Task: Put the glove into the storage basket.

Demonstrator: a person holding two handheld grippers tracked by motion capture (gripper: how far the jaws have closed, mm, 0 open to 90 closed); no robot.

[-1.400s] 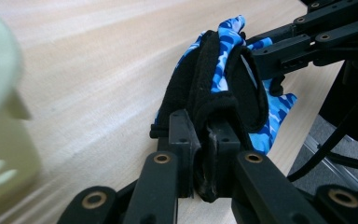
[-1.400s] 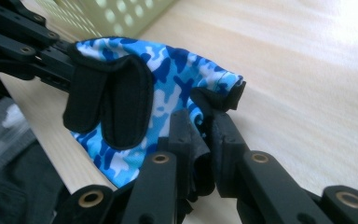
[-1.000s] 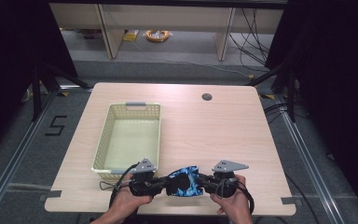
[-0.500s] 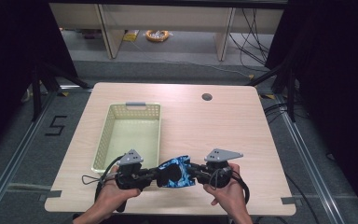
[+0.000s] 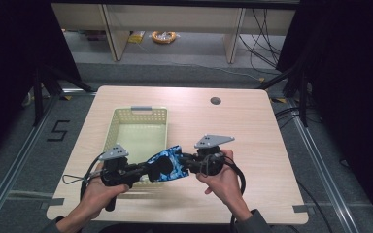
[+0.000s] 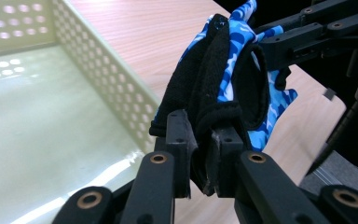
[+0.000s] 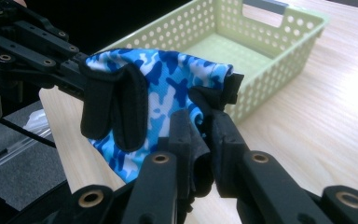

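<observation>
The blue camouflage glove (image 5: pixel 167 162) hung stretched between my two claws, lifted off the table (image 5: pixel 252 131) above its near edge and just over the near right corner of the pale green basket (image 5: pixel 138 114). My left claw (image 6: pixel 200 154) was clamped on one black-trimmed end of the glove, the fabric bunched tight between its pads, and my right claw (image 7: pixel 205 140) was clamped on the opposite end in the same way, so the glove sagged a little between them with its black strap facing the right gripper view. In the high view the left claw (image 5: pixel 143 170) pointed right and the right claw (image 5: pixel 187 162) pointed left, nearly tip to tip with the glove between. The basket sat on the left half of the table, its grey handle (image 5: pixel 141 108) at the far end. A dark round hole (image 5: pixel 215 101) marked the table near its far edge.
</observation>
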